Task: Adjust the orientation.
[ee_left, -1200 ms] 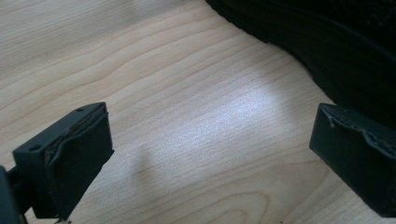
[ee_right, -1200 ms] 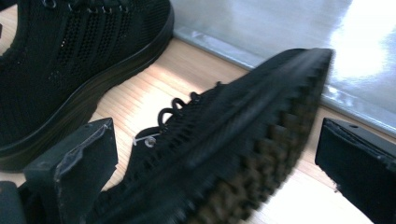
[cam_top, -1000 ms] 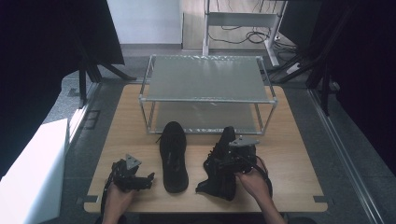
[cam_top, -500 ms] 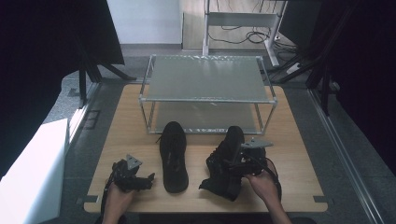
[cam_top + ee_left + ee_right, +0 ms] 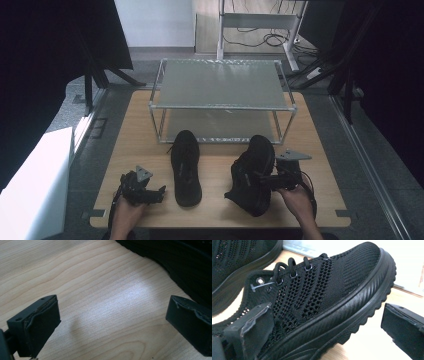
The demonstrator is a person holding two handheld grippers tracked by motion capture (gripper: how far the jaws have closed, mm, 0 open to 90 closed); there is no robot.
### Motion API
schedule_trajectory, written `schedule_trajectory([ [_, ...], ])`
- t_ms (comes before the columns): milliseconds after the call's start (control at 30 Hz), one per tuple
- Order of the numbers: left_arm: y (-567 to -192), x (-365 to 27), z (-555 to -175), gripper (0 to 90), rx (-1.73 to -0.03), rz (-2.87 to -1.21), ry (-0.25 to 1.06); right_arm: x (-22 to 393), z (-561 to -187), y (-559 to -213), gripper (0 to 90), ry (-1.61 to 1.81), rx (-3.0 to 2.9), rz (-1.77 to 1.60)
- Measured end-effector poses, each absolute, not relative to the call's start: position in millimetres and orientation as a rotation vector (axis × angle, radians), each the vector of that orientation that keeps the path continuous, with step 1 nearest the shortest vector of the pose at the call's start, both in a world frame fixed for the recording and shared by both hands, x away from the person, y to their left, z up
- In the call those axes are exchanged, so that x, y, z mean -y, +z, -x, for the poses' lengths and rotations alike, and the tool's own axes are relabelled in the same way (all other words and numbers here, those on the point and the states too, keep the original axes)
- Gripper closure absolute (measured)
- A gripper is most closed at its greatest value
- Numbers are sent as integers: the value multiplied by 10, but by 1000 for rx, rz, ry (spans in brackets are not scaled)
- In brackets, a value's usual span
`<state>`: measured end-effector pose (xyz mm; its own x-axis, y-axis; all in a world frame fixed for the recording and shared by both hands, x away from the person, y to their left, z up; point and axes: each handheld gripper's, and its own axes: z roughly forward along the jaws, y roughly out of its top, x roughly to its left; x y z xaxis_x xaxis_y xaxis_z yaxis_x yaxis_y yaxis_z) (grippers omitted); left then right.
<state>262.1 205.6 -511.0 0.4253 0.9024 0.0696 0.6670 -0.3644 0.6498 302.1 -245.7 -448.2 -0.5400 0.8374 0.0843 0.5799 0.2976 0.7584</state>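
Note:
Two black mesh sneakers lie on the wooden table (image 5: 215,165) in front of a two-shelf metal rack (image 5: 222,82). The left shoe (image 5: 185,167) lies flat, toe toward the rack. The right shoe (image 5: 252,175) is tipped up on its side. My right gripper (image 5: 264,180) stands open at this shoe's right side. In the right gripper view the shoe (image 5: 329,287) sits between the wide-apart jaws of that gripper (image 5: 328,315), the left one against the mesh by the collar, the right one clear of the sole. My left gripper (image 5: 157,192) rests open left of the left shoe, over bare wood (image 5: 100,290).
The rack stands at the table's far half, its lower shelf (image 5: 220,125) bare just behind the shoe toes. The left shoe's sole edge (image 5: 185,262) fills the upper right corner of the left gripper view. A white box (image 5: 35,185) sits beyond the table's left edge.
The right shoe and my right gripper have shifted to the right, and the shoe's toe now lies nearer the rack. The left gripper and the left shoe have stayed put.

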Motion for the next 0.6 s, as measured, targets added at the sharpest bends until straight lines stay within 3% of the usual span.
schedule_trajectory([
  [600,-5119,-2042,-2629,0,-1331,-2145,543,3026,-2856,-4636,0,1010,-2176,-1398],
])
